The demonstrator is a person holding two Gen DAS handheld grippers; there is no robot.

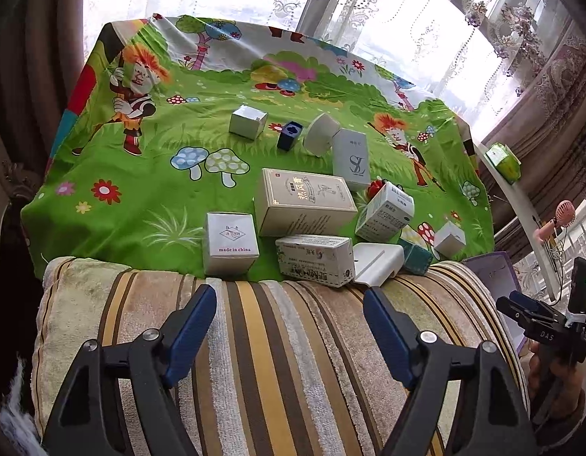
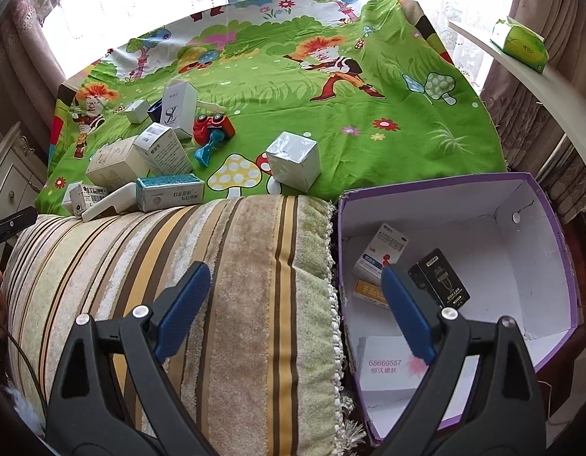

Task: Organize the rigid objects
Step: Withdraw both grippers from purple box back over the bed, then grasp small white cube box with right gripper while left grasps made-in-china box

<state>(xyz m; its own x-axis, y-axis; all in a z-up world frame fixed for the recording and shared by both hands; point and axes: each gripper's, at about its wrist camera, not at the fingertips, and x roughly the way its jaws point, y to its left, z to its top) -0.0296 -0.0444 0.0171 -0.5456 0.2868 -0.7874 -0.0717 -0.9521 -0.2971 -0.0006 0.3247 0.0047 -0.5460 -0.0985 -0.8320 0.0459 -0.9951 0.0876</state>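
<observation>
Several small cartons lie on a green cartoon cloth (image 1: pixel 148 197): a white "made in china" cube (image 1: pixel 230 243), a large beige box (image 1: pixel 304 201), a long white box (image 1: pixel 315 260) and a tall white SL box (image 1: pixel 351 157). My left gripper (image 1: pixel 289 309) is open and empty above a striped cushion (image 1: pixel 254 342). My right gripper (image 2: pixel 294 290) is open and empty, one finger over the cushion (image 2: pixel 216 285), the other over a purple storage box (image 2: pixel 536 209) holding several cartons. A silver cube (image 2: pixel 293 159) and a teal box (image 2: pixel 169 192) lie close ahead.
A red and blue toy car (image 2: pixel 213 129) lies among the cartons. A white shelf (image 2: pixel 540 87) with a green tissue pack (image 2: pixel 521 43) runs along the right. Curtains and a window are behind. My right gripper shows at the right edge of the left wrist view (image 1: pixel 521 306).
</observation>
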